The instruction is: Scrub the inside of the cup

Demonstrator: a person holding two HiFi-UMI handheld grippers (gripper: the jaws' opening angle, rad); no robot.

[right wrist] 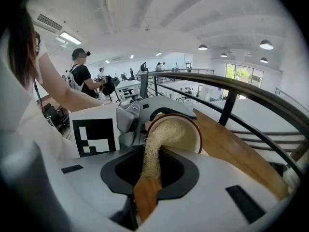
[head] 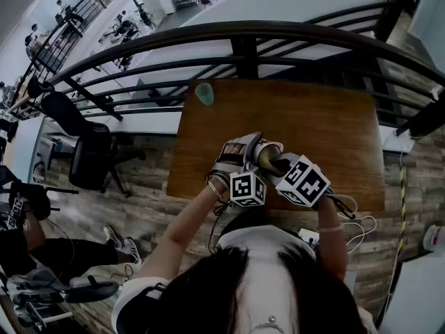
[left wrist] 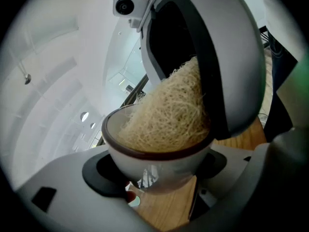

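Wooden table (head: pixel 334 131) stands against a black railing (head: pixel 243 33), with a small green object (head: pixel 204 94) near its far left edge. Over the near edge the left gripper (head: pixel 242 155), its cube printed with black-and-white squares, clamps the white, brown-rimmed cup (left wrist: pixel 159 166) by its sides. The right gripper (head: pixel 281 164), jaws narrow, pinches the wooden-handled brush (right wrist: pixel 146 195), whose bristles are inside the cup. Bare tabletop spreads rightward.
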